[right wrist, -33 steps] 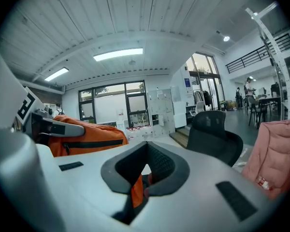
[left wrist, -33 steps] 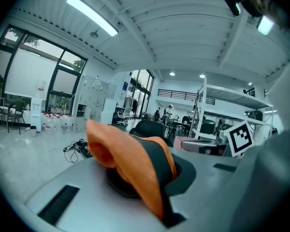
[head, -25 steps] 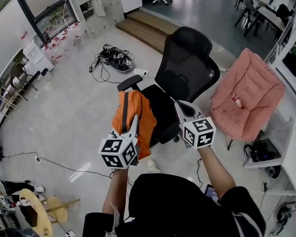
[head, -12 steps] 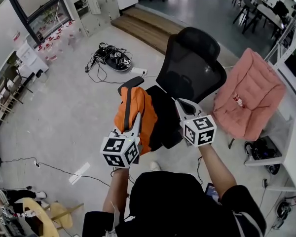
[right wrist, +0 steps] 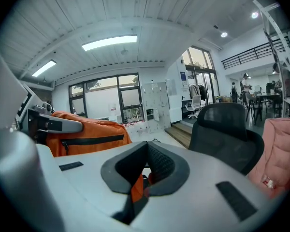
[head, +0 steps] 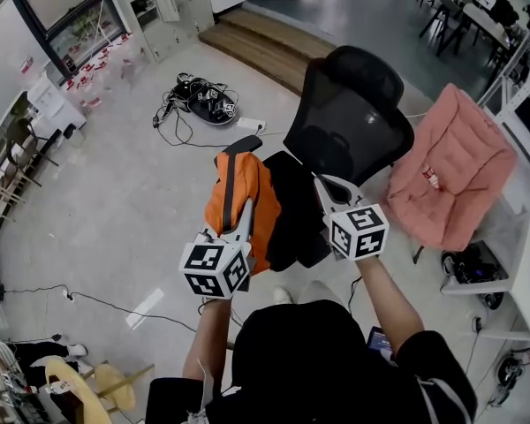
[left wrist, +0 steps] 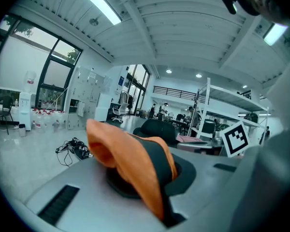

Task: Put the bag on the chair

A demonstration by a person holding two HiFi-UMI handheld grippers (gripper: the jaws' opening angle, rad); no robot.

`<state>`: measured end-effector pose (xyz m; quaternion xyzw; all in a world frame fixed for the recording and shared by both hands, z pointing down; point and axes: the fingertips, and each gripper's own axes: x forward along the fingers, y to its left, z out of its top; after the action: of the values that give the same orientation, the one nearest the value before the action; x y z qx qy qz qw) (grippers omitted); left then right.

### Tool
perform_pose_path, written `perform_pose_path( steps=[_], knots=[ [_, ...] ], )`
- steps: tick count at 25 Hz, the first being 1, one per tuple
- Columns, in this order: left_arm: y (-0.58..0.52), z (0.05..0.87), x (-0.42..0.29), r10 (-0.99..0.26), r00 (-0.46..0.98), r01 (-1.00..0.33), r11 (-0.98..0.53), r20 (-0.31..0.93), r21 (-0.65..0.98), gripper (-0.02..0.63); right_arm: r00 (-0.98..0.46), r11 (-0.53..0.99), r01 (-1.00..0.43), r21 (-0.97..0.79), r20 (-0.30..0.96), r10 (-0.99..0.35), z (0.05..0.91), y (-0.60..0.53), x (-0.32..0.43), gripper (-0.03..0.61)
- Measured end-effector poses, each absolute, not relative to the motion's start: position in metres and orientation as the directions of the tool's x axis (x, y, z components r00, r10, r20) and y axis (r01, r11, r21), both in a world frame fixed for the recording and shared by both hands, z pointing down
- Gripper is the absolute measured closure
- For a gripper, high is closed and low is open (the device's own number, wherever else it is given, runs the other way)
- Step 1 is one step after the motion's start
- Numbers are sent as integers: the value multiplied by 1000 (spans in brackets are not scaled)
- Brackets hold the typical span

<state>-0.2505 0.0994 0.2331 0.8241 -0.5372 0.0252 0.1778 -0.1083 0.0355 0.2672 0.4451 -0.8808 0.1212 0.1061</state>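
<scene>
Gripping the orange bag (head: 237,197) from both sides, the person stands at the bottom of the head view in a black top (head: 309,360), both forearms reaching forward. The left gripper (head: 245,207) is closed on the bag: in the left gripper view a fold of orange and black fabric (left wrist: 135,163) rises from between its clamped jaws. The right gripper (head: 323,185) is closed too, and the right gripper view shows a small strip of orange fabric pinched low between its two dark pads (right wrist: 159,166), with the bulk of the bag (right wrist: 84,129) and its black zip off to that view's left.

The bag hangs between the two grippers at the front of the black office chair (head: 353,113), overlapping the picture-left edge of the seat just below the armrest (head: 240,145). Whether it touches the seat I cannot tell.

Just past the chair on the right a pink quilted cushion (head: 455,166) leans up on edge. Farther off, on the pale floor to the left, lies a tangle of black cables (head: 203,102). Beyond that are a low wooden step (head: 265,47) and a row of pale lockers (head: 159,7) against the far wall.
</scene>
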Motion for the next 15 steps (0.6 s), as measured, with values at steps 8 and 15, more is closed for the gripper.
perform_pose_path(
  steps=[8,15],
  knots=[
    [79,248,-247,-866,425,-893,-355,264,276,592,-570,563,-817,-125,326,-754,283,18,-102,578],
    [46,262,-233,-849,440,-888,-362,294,285,592,-568,561,-817,-130,347,-747,293,-18,-93,578]
  ],
)
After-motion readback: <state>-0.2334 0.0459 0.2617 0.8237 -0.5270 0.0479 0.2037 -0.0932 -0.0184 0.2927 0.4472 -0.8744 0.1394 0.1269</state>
